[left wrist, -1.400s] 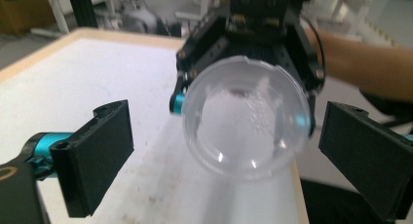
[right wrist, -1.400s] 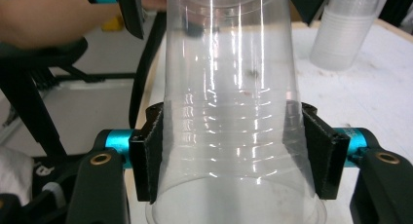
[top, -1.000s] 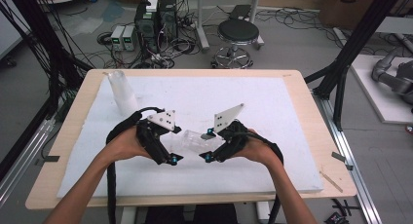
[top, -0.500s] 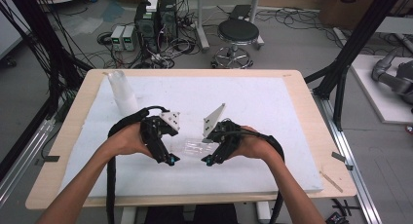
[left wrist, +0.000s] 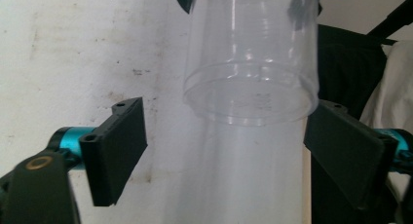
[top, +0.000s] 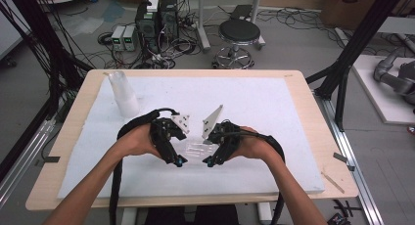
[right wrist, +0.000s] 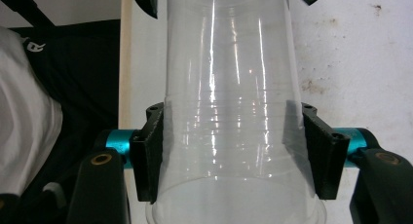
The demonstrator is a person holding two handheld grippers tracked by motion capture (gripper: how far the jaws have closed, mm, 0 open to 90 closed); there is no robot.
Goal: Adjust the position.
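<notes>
A clear plastic cup (top: 197,149) lies on its side, held between the two grippers over the white mat. My right gripper (right wrist: 234,156) is shut on the cup (right wrist: 229,63) near its wide rim end, both black pads pressed on its walls. In the left gripper view the cup's base (left wrist: 248,97) faces the camera. My left gripper (left wrist: 226,151) is open; its left pad (left wrist: 117,146) stands clear of the cup and the right pad sits by the wall. From the high view, the left gripper (top: 178,154) and right gripper (top: 211,154) face each other closely.
A stack of clear cups (top: 123,93) stands upside down at the mat's back left. The white mat (top: 274,102) covers most of the wooden table (top: 313,112). A person's dark-clothed lap lies just past the table's near edge in both gripper views.
Both hands have drawn closer together, and the gap between the grippers has shrunk. The cup's base has come in between the left jaws.
</notes>
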